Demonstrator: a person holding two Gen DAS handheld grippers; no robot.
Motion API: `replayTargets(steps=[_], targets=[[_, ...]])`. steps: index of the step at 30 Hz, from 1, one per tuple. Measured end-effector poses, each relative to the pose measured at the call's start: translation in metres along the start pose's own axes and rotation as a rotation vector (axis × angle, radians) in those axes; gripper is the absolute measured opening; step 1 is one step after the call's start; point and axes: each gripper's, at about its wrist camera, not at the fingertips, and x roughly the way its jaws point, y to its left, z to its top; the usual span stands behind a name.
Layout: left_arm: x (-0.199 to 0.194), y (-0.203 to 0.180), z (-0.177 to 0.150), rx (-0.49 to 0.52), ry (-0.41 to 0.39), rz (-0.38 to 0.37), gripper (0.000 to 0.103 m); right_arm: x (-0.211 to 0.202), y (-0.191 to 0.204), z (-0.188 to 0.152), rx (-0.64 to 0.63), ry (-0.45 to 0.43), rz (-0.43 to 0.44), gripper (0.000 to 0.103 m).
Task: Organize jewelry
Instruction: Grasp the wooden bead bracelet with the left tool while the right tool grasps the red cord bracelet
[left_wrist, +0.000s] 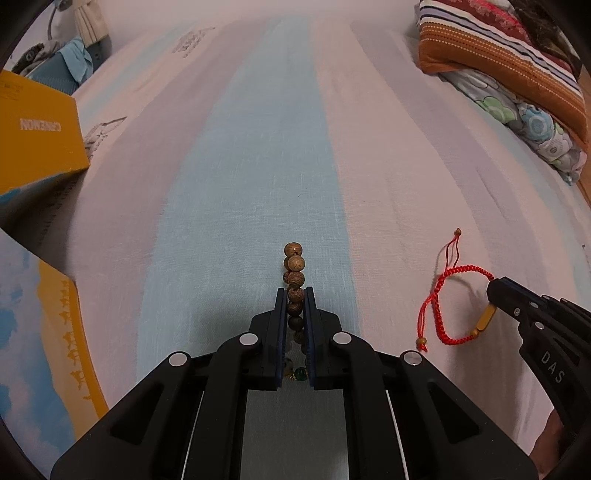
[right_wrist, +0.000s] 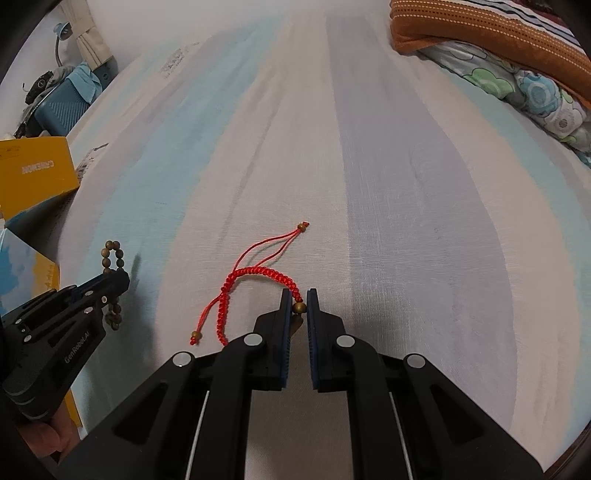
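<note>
We had both grippers loaded, one bracelet each, over the striped bed sheet. The left gripper was pressed together on the wooden bead bracelet, pads clamping both sides of the loop so the beads stacked in a line between the fingers, with a few beads poking past the tips and a green bead sitting low near the base of the jaws. In the right wrist view the same bracelet hung partly below that gripper, so it looked lifted clear of the sheet, probably so it would carry without dragging. The right gripper pinched the red cord bracelet at its brass tube, beside a small brass bead, the stiff part, likely chosen since braided cord would slip. The rest of the red loop and its two knotted tails lay draped on the sheet or just above it; we couldn't tell which. A yellow box sat at the left edge, near the left gripper, maybe the drop spot. Folded blankets were stacked far right, well apart from everything.
</note>
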Motion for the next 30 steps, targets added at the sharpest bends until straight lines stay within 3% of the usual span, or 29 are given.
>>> replayTargets(steps=[30], targets=[[-0.055, -0.006, -0.012, 0.027, -0.054, 0.005, 0.008, -0.055, 0.015, -0.009, -0.032, -0.073, -0.013, 0.007]])
